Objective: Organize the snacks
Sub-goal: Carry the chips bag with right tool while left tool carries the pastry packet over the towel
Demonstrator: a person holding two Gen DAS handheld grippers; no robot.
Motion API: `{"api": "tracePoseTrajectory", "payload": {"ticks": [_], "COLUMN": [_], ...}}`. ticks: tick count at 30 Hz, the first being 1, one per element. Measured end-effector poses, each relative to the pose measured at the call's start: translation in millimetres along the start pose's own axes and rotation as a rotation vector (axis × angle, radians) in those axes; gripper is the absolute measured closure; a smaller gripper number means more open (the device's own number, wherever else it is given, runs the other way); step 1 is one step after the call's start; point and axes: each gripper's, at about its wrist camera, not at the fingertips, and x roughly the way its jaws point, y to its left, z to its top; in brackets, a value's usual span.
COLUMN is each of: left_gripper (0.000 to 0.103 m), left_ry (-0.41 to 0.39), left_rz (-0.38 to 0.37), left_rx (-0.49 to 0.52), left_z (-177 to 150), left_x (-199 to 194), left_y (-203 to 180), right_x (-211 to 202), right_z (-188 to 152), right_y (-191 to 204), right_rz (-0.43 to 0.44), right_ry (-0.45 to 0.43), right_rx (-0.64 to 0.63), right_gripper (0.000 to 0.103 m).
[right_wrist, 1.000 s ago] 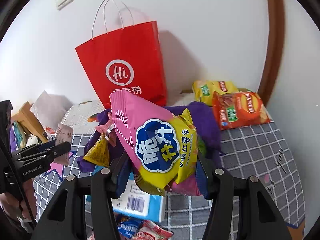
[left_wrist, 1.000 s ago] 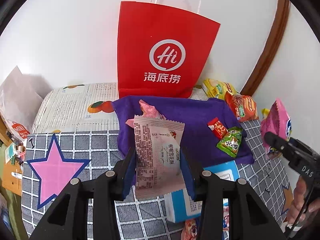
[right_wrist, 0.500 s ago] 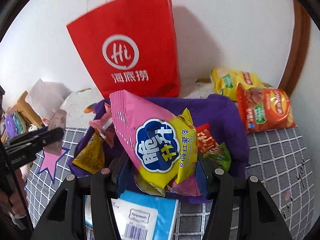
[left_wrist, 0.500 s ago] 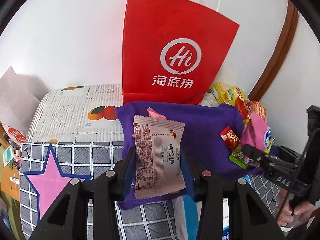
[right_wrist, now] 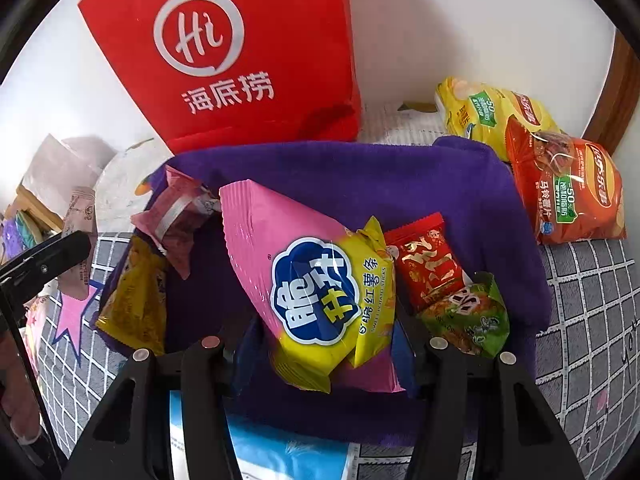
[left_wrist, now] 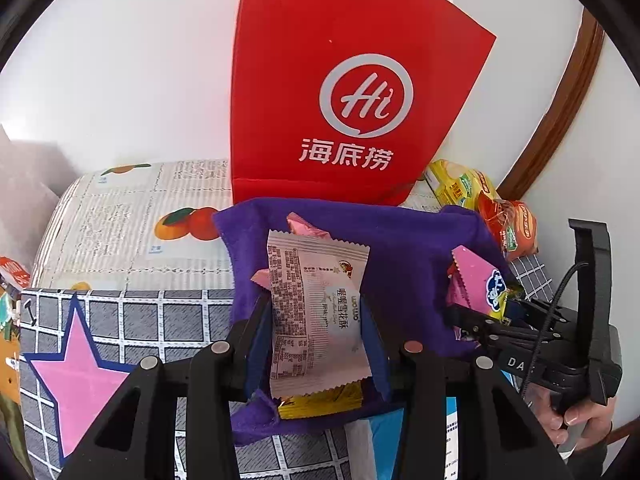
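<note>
White wall at the back, with a red paper bag [left_wrist: 352, 92] standing on the grey checked worktop [left_wrist: 132, 320]. Right in front of it sits a purple felt bin [right_wrist: 460, 200]. Left gripper [left_wrist: 316, 344] has its fingers clamped on a pale pink snack packet [left_wrist: 316, 312], held over the bin's near edge. Right gripper [right_wrist: 324, 344] is pinching a pink sweet potato sticks bag [right_wrist: 304, 272] above the bin, just beside a red packet [right_wrist: 424, 264] and a green one [right_wrist: 468, 316] lying inside.

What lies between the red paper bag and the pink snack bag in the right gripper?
In the right wrist view, only the back wall of the purple cloth bin lies between the red paper bag and the pink snack bag that the right gripper holds.
</note>
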Motion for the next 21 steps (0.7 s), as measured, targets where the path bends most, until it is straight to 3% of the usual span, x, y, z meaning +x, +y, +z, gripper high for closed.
{"api": "tracePoseTrajectory", "payload": {"ticks": [13, 18, 21], "left_gripper": [0.062, 0.062, 0.062], "left_ry": [0.011, 0.012, 0.014], "left_rz": [-0.008, -0.018, -0.017], "left_rx": [0.003, 0.001, 0.006], "left_z": [-2, -3, -4], "left_x": [3, 1, 0], "left_y": [-1, -2, -4], "right_x": [17, 17, 16], "right_z": [-2, -3, -5], "right_y": [14, 19, 18], "right_rz": [-0.048, -0.063, -0.061], "right_ry": [0.038, 0.048, 0.056], "right_rx": [-0.081, -0.097, -0.094], "right_gripper": [0.042, 0.031, 0.031]}}
